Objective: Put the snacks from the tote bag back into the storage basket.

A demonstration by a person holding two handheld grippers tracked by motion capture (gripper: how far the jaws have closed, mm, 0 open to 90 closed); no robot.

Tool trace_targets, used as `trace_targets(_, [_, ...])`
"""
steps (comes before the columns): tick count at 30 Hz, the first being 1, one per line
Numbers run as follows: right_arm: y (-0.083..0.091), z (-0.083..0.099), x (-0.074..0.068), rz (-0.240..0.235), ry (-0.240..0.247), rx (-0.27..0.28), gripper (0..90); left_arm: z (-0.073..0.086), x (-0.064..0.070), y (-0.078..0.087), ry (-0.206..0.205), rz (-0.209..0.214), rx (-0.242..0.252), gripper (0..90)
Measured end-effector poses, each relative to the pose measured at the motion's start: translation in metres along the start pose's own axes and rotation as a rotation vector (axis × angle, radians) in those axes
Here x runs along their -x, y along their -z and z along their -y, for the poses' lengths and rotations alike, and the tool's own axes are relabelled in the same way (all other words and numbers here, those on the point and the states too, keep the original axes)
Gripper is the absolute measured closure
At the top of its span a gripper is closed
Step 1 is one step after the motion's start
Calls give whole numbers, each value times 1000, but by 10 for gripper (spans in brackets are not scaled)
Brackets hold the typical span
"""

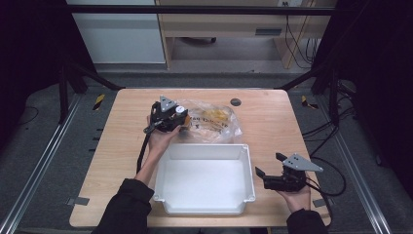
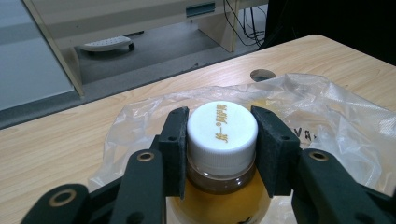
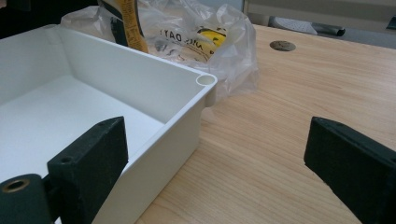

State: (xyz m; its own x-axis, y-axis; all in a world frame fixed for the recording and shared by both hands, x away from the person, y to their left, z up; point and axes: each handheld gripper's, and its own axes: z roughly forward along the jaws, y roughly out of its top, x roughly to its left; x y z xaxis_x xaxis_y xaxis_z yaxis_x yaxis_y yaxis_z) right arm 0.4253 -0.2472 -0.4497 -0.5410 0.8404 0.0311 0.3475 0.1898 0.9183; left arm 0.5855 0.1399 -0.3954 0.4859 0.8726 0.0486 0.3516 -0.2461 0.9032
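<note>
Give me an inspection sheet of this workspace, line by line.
Surface: light wooden table, with a round grommet hole near the far edge.
Job's things: bottle of amber liquid with a white cap, held over a clear plastic bag; white bin, nothing in it, in front of the bag.
Clutter: nothing seen.
Grippers: left gripper shut on the bottle just under the cap; right gripper open, right of the bin.
Cables: one trails from the left gripper along the forearm; more lie on the floor at right.
Surroundings: grey floor, dark frame posts, wooden furniture behind.
</note>
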Motion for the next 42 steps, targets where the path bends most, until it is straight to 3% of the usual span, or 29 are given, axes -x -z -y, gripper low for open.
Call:
trace_targets(16, [0,0,1,1,0,2,65,0,0,1,16,-18,6,589])
trace_targets(27, [1,0,0,2,-2,2,66,-7,-6,17,29,-20,52,590])
trace_targets(42, [1,-1,1,2,-1,6,65,-17,-7,29,32,-31,76,590])
